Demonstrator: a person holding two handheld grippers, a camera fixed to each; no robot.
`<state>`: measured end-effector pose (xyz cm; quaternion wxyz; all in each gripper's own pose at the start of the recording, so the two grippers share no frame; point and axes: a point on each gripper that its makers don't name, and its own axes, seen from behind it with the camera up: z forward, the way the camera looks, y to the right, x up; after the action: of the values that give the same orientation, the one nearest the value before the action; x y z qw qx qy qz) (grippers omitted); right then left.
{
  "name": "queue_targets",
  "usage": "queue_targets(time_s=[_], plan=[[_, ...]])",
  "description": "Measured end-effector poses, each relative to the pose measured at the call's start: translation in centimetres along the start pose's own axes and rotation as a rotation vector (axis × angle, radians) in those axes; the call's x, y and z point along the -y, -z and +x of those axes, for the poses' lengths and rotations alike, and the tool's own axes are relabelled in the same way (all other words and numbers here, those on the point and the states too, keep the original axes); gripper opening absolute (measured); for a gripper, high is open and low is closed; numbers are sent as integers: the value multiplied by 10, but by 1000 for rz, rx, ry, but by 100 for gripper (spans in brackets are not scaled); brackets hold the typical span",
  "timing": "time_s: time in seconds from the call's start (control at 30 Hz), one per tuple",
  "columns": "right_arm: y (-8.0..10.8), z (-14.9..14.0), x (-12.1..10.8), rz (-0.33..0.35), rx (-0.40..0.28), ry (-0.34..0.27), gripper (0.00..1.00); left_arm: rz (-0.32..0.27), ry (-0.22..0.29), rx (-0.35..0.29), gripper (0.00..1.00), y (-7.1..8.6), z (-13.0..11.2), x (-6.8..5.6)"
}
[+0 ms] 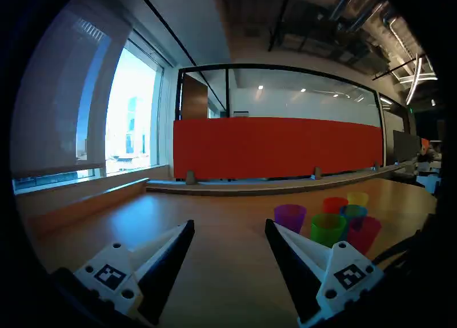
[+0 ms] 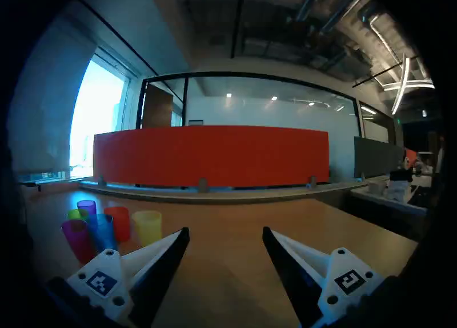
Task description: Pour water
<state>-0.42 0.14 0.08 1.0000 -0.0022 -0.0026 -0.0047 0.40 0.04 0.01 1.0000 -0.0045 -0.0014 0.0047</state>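
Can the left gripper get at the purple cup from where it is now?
Probably yes: the left gripper is open, and the purple cup stands just past one fingertip, with only bare table between them.

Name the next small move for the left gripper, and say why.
Probably swing the left gripper slightly rightward in its own view, toward the purple cup. The gripper is open and empty above the table, and that cup stands nearest, just right of its gap.
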Motion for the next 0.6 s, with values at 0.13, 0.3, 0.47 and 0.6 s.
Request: queue_targets(time_s=[0.13, 0.3, 0.47, 0.6], plan=[[0, 6, 3, 6, 9, 16, 99, -22, 2, -7, 92, -1, 13, -4], [-1, 23, 10, 23, 5, 44, 99, -52, 28, 5, 92, -4, 24, -10], [-2, 42, 12, 31, 3, 72, 99, -76, 46, 18, 92, -7, 34, -15], [-3, 62, 11, 34, -8, 87, 100, -86, 44, 25, 92, -9, 45, -15]])
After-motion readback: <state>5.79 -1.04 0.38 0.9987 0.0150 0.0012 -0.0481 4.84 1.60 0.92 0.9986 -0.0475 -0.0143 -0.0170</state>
